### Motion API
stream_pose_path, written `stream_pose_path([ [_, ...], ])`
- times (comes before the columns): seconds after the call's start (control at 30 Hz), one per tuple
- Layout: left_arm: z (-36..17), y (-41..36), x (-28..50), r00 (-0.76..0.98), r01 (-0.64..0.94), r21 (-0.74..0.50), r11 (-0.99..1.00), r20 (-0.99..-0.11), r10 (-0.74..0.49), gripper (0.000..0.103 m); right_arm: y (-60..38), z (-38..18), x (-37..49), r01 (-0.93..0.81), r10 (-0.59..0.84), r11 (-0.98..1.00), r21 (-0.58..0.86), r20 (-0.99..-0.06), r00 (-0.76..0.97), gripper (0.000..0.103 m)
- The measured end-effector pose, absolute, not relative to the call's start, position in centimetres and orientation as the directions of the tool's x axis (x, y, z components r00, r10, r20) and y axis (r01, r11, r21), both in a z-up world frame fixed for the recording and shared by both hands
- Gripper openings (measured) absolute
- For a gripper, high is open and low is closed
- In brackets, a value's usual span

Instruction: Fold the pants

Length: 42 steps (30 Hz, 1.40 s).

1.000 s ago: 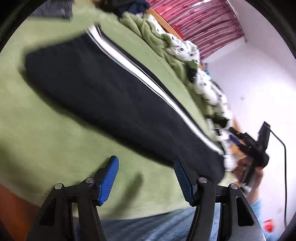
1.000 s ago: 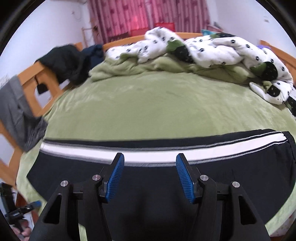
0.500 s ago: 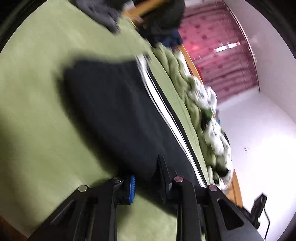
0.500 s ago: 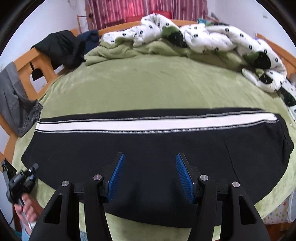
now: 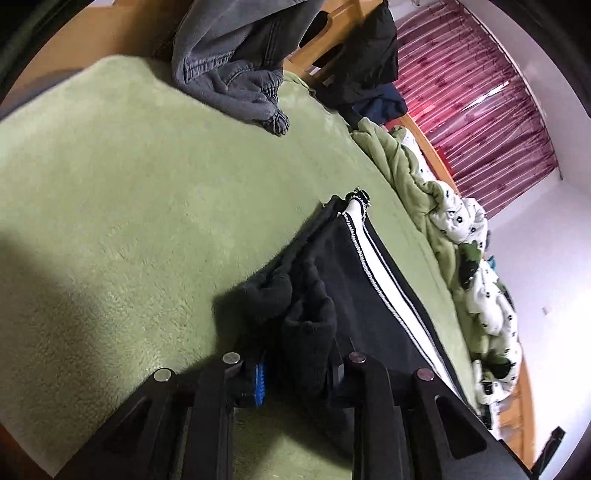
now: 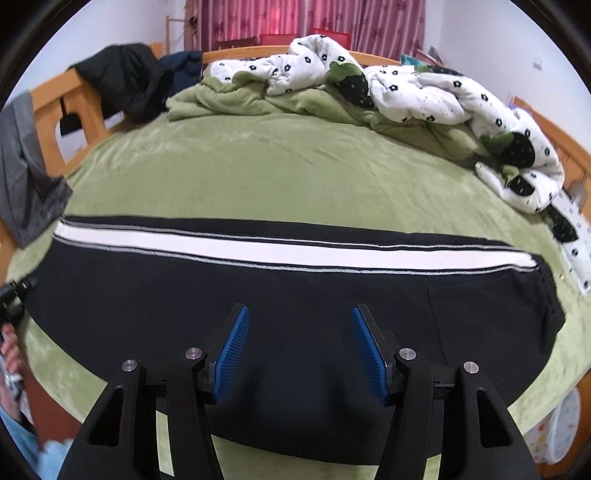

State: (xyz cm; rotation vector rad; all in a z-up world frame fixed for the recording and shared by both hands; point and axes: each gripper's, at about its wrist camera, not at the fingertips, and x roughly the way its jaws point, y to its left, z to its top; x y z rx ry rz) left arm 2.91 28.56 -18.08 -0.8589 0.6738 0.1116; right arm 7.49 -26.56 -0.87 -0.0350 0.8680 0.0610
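Black pants (image 6: 295, 295) with a white side stripe (image 6: 258, 248) lie flat across the green bed, legs laid one on the other, hems at the left and waistband at the right. My left gripper (image 5: 299, 373) is shut on the bunched hem end of the pants (image 5: 310, 317), which rises a little off the blanket. My right gripper (image 6: 299, 347) is open and empty, hovering over the middle of the pants near their front edge. The left gripper (image 6: 14, 295) shows at the left edge of the right wrist view.
The green blanket (image 6: 280, 158) covers the bed. A rumpled white flowered quilt (image 6: 424, 88) lies along the far side. Grey clothes (image 5: 236, 62) and dark jackets (image 6: 125, 81) hang over the wooden bed rail (image 6: 48, 107) at the left. Red curtains (image 6: 295, 18) hang behind.
My left gripper has moved in to the hem end of the pants and closed on it, bunching the cloth. My right gripper stayed open and drew slightly back over the pants.
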Motion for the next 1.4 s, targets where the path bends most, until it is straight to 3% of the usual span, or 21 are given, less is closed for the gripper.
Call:
stream_pose_path([
  [0.2, -15.5, 27.8, 3.1, 0.757, -0.414, -0.566, 0.713, -0.649, -0.076, 0.019, -30.1, -1.4, 6.6, 0.005, 0.094, 0.992, 0.125, -0.767, 0.635, 0.057],
  [0.33, -10.6, 25.7, 3.9, 0.764, -0.391, -0.472, 0.79, -0.645, -0.007, 0.018, -31.9, -2.3, 6.4, 0.024, 0.112, 0.986, 0.164, -0.765, 0.634, 0.057],
  [0.47, -4.7, 19.8, 5.4, 0.777, -0.312, -0.251, 0.916, -0.622, 0.094, 0.018, -33.2, -3.5, 6.2, 0.024, 0.043, 0.997, 0.073, -0.787, 0.616, 0.057],
  [0.6, -0.4, 9.3, 6.9, 0.825, -0.163, -0.007, 0.987, -0.549, 0.133, 0.018, -36.9, -4.5, 5.3, 0.055, 0.105, 0.984, 0.172, -0.793, 0.6, 0.057],
  [0.67, 0.0, 4.8, 7.1, 0.84, -0.09, 0.042, 0.995, -0.533, 0.099, 0.018, -38.9, -4.8, 4.7, 0.101, 0.115, 0.97, 0.22, -0.785, 0.608, 0.057],
  [0.8, -2.0, -5.7, 7.2, 0.819, 0.127, 0.013, 0.992, -0.566, -0.097, 0.018, -43.1, -5.8, 3.4, 0.191, 0.135, 0.93, 0.315, -0.774, 0.619, 0.057],
  [1.0, -11.8, -17.2, 6.3, 0.641, 0.331, -0.123, 0.936, -0.699, -0.318, 0.018, -46.1, -7.0, 2.0, 0.251, 0.132, 0.9, 0.357, -0.771, 0.622, 0.057],
  [1.07, -14.3, -18.5, 5.8, 0.571, 0.338, -0.155, 0.928, -0.75, -0.333, 0.019, -46.2, -7.2, 1.8, 0.251, 0.128, 0.902, 0.351, -0.775, 0.619, 0.057],
  [1.13, -15.1, -18.5, 4.7, 0.593, 0.339, -0.122, 0.933, -0.742, -0.312, 0.02, -46.3, -7.2, 1.6, 0.243, 0.131, 0.905, 0.349, -0.772, 0.621, 0.057],
  [1.17, -14.6, -17.7, 4.0, 0.593, 0.366, -0.132, 0.921, -0.73, -0.34, 0.028, -46.2, -7.1, 1.6, 0.234, 0.131, 0.908, 0.347, -0.767, 0.628, 0.057],
  [1.23, -13.5, -15.4, 3.1, 0.567, 0.382, -0.195, 0.903, -0.722, -0.396, 0.056, -45.7, -6.9, 1.5, 0.207, 0.13, 0.92, 0.333, -0.756, 0.641, 0.057],
  [1.3, -12.5, -12.6, 1.9, 0.594, 0.368, -0.244, 0.897, -0.68, -0.429, 0.067, -44.8, -6.4, 1.7, 0.169, 0.121, 0.938, 0.302, -0.744, 0.657, 0.057],
  [1.4, -11.2, -6.5, -0.3, 0.682, 0.318, -0.189, 0.929, -0.635, -0.362, 0.071, -42.7, -5.4, 2.4, 0.119, 0.14, 0.948, 0.296, -0.72, 0.68, 0.057],
])
